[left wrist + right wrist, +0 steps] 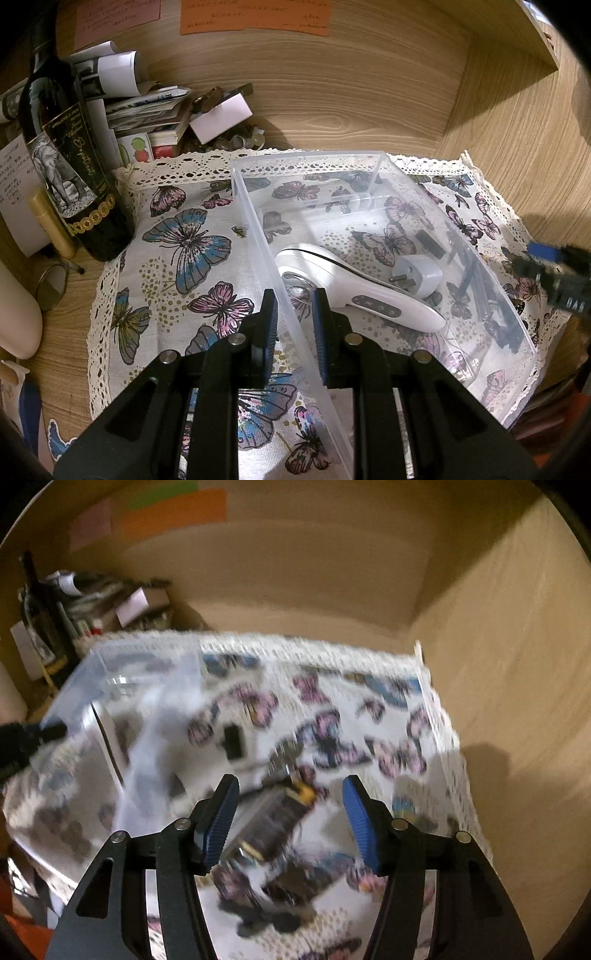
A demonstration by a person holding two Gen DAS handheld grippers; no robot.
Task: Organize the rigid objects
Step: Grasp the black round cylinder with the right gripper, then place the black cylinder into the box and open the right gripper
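Note:
A clear plastic bin (255, 221) stands on a butterfly-print cloth (177, 280). In it lie a white handheld device (332, 269), a white plug adapter (421, 275), a small black block (430, 243) and some dark strips (476, 284). My left gripper (293, 299) is shut on the bin's near left wall, one pad on each side. The right gripper (290, 790) is open over the cloth right of the bin (110, 686). Below its jaws lies a blurred dark object with a yellow end (273, 819); the pads are clear of it. The right gripper's tip (554, 269) also shows in the left wrist view.
A dark wine bottle (74, 155) stands left of the cloth, with a pile of papers and small boxes (155, 110) behind it. Wooden walls close in the back and right. An orange note (255, 16) is stuck on the back wall.

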